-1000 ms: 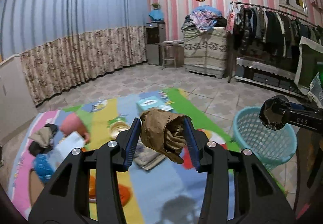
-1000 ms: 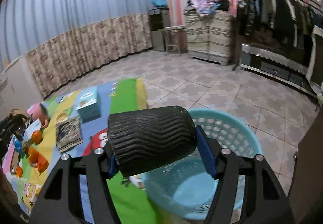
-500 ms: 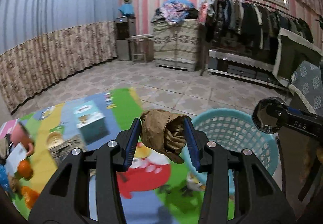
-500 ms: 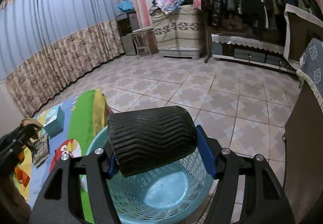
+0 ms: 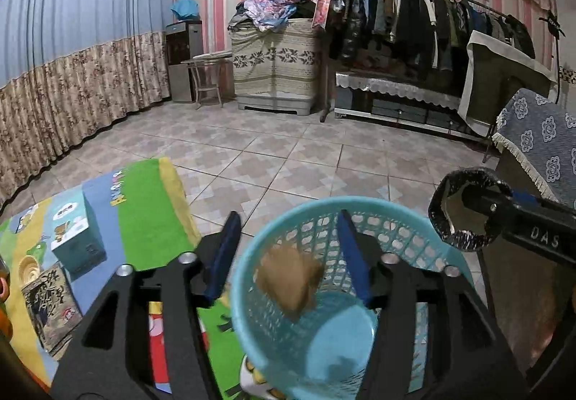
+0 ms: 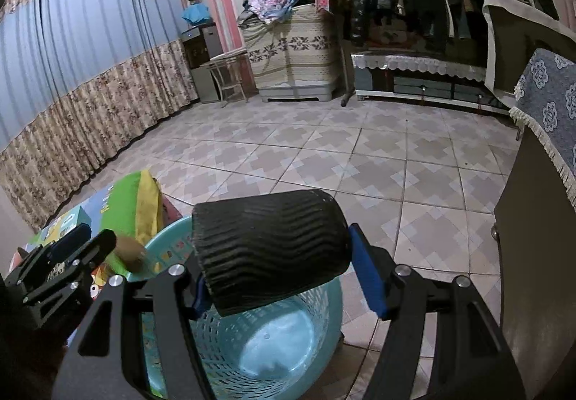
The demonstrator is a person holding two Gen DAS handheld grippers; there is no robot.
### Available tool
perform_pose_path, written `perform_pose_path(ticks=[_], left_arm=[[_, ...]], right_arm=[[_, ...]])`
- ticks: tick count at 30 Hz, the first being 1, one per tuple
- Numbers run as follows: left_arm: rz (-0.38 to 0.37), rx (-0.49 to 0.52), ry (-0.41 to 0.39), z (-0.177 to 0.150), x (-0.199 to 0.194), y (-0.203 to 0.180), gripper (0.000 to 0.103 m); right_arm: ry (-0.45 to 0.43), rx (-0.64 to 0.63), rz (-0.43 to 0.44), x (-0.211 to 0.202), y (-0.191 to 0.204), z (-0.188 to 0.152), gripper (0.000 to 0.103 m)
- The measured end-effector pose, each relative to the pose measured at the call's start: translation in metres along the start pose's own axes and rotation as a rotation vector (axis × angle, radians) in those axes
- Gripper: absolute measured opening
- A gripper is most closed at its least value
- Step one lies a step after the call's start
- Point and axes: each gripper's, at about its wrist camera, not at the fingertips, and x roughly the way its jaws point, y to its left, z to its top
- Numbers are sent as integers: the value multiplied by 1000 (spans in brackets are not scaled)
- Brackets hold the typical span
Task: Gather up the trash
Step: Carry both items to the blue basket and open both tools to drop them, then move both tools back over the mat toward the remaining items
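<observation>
Left gripper [image 5: 288, 257] has just popped its jaws apart, and the crumpled brown paper wad [image 5: 289, 279] is out of them: blurry, no pad touching it, hanging in the gap a bit below the tips and already inside the mouth of the blue laundry-style basket [image 5: 424, 216]. Looks to me like it's mid-drop, so that piece is basically binned.

The one that matters now is the right gripper [image 6: 273, 252]. It's clamped on a black ribbed cup [image 6: 270, 248], lying on its side with the long axis running 9 to 3 across the jaws, pads pressed on each end. In the right wrist view the basket's open mouth sits at about 6 o'clock from the cup, below the fingers, though the cup's 3 o'clock end looks close to being over the far rim. My guess is a straight release drops it in, but nudging toward 7 o'clock first would be safer so it doesn't clip the edge and bounce onto the tiled floor [image 6: 324, 155].

From the left wrist view the cup pokes in at 3 o'clock, just beside the basket. More stuff is waiting on the colourful play mat [image 5: 144, 205] at 9 o'clock.
</observation>
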Motion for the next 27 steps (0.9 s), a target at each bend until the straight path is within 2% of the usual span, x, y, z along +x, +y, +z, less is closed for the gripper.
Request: perform_pose_path(ticks=[4,9,12,20,23,27], left_arm=[[21,-9,0,5,3,-2,70],[80,-25,-30,10,-10,18,85],[113,-51,-51,13,-21,35,90],[199,-86,-83,14,-46,77,95],[228,-89,-94,12,-52,88,97],[251,-110,-98,10,-57,105,97]], right_arm=[[6,-9,-2,3,0,-1,64],[19,-57,3,10,19,-4,64],[39,-76,5,17,31,-9,64],[82,-114,16,33,64,-13,66],[94,-122,17,39,74,-17,82],[113,-120,17,42,79,-19,88]])
